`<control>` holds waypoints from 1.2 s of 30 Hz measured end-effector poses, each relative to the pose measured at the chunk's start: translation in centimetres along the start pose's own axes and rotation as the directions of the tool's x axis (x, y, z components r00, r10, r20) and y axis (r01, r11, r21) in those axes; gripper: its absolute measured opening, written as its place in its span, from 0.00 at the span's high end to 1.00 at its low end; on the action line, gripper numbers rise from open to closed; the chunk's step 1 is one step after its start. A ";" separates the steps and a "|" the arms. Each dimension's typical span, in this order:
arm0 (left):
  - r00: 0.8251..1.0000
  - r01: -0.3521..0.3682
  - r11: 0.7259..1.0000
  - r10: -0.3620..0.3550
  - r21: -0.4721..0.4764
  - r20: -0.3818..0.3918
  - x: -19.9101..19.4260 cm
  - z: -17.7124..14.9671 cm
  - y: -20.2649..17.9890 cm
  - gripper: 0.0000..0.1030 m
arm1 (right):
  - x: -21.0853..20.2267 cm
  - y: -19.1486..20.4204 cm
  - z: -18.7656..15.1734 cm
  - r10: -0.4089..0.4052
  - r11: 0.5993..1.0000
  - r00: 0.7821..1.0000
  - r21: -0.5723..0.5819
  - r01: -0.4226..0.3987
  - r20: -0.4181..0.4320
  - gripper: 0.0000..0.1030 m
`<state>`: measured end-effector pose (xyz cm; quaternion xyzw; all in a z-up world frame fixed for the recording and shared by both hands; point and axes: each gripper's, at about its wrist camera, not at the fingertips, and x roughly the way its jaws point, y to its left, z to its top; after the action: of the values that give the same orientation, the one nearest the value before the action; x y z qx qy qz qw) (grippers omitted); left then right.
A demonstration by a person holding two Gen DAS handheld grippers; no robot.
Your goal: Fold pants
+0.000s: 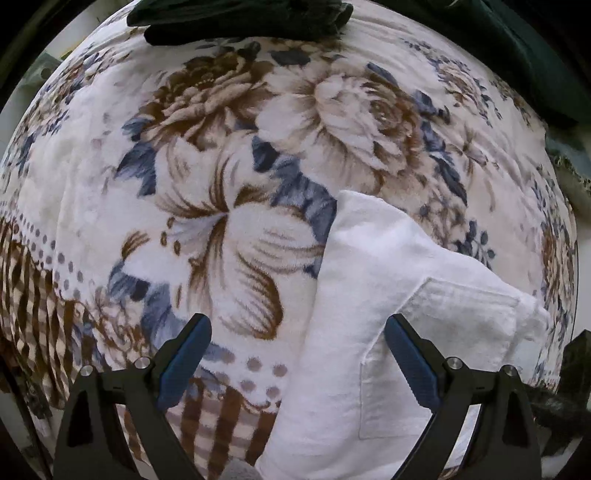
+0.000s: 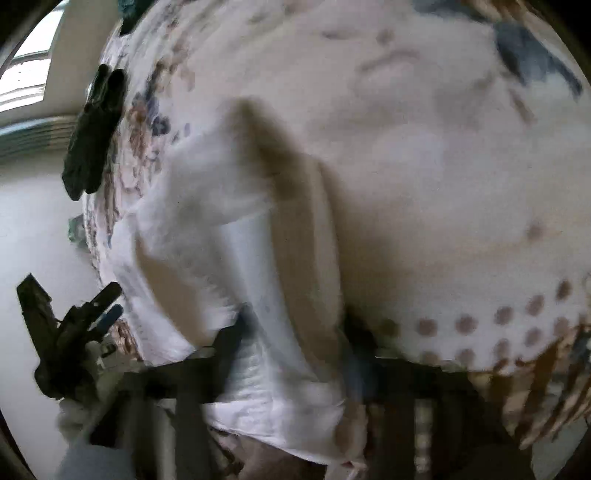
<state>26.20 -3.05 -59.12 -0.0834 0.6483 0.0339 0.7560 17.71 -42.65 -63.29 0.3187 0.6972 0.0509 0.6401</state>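
White pants (image 1: 373,325) lie partly folded on a floral blanket (image 1: 229,155), a back pocket facing up, at the lower right of the left wrist view. My left gripper (image 1: 297,341) is open and empty, its right finger over the pants and its left finger over the blanket. In the blurred right wrist view the white pants (image 2: 221,229) hang or bunch between the fingers of my right gripper (image 2: 295,332). The jaws look close on the cloth, but blur hides the contact. The left gripper (image 2: 88,317) shows at the left edge there.
Dark green folded clothes (image 1: 240,18) lie at the blanket's far edge, and more dark cloth (image 1: 524,55) at the far right. They show as a dark bundle (image 2: 92,136) in the right wrist view. The bed edge drops off at the left there.
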 end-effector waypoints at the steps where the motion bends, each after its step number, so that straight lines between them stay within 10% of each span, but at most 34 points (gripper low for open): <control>1: 1.000 -0.005 1.000 0.005 0.000 0.005 -0.2 0.0 0.0 0.07 | -0.6 1.3 -0.7 -0.059 0.997 0.998 -0.054 0.061 0.035 0.72; 13: 0.994 0.104 0.994 -0.105 0.043 0.017 -0.1 3.4 -1.5 0.07 | -8.0 -2.3 -3.7 -0.062 0.985 0.981 0.169 0.030 0.186 0.92; 18: 0.981 0.189 0.981 -0.187 0.046 -0.040 3.1 5.2 -3.7 0.07 | -7.0 -1.3 -2.7 -0.080 0.996 0.987 0.057 0.073 0.139 0.92; 19: 0.980 0.195 0.980 -0.193 0.041 -0.041 3.8 5.6 -3.9 0.25 | -5.7 -1.3 -2.2 -0.048 0.998 0.996 0.035 0.045 0.073 0.87; 20: 0.977 0.209 0.977 -0.207 0.043 -0.048 4.4 5.7 -4.0 0.67 | -4.7 -1.7 -2.0 -0.038 0.998 0.999 0.042 0.037 0.027 0.79; 21: 0.973 0.223 0.973 -0.219 0.049 -0.075 5.4 6.0 -4.3 0.71 | -4.0 -2.3 -2.0 -0.027 0.997 1.000 0.069 0.028 -0.012 0.71; 23: 0.977 0.204 0.978 -0.200 0.053 -0.068 6.3 6.5 -4.2 0.73 | -2.8 -3.4 -2.1 0.013 0.995 0.999 0.102 -0.008 -0.051 0.27; 26: 0.975 0.212 0.976 -0.208 0.043 -0.077 6.6 6.6 -4.1 0.70 | -0.6 -4.7 -3.1 0.050 0.989 0.991 0.142 -0.033 -0.124 0.22; 28: 0.972 0.224 0.974 -0.221 0.039 -0.078 6.2 6.6 -3.9 0.64 | -0.2 -4.3 -3.9 0.083 0.988 0.994 0.133 -0.072 -0.074 0.53; 31: 0.965 0.237 0.972 -0.237 -0.015 -0.109 5.9 6.5 -2.8 0.36 | -1.5 -2.2 -5.1 -0.018 0.997 1.000 0.076 0.018 -0.006 0.72; 36: 0.958 0.277 0.959 -0.281 -0.066 -0.058 3.2 5.9 -0.6 0.13 | -6.7 0.1 -8.1 -0.017 0.994 0.996 0.113 0.007 0.091 0.80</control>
<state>32.59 -2.85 -61.31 -0.1967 0.6537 -0.0573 0.7285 10.16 -43.26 -56.01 0.3520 0.6709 -0.0070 0.6527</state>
